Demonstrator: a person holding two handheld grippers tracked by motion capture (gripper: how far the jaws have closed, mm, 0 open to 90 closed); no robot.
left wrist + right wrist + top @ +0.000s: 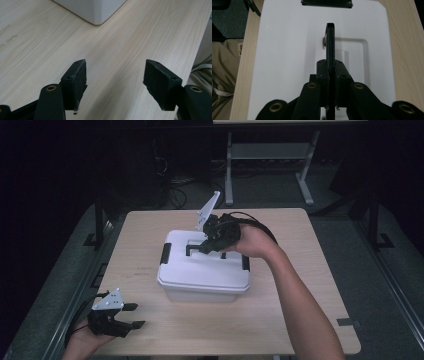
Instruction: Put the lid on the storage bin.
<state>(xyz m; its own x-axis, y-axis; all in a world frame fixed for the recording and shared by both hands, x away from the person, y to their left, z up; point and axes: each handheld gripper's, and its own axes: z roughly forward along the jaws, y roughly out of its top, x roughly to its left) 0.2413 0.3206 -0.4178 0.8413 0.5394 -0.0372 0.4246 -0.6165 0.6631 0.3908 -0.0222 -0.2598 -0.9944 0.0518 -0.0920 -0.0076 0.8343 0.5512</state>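
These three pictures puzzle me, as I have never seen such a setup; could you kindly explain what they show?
No robot here: a person holds a two-jaw tool in each hand. The high view looks down on a wooden table from the person's side. On it stands a white lidded box with black latches at its ends. The right tool is shut on the box's black handle, which stands raised above its recess in the lid. The right gripper view looks along those jaws from a camera on that tool. The left tool rests open at the near left table edge, holding nothing; its own view shows both pads apart over bare wood.
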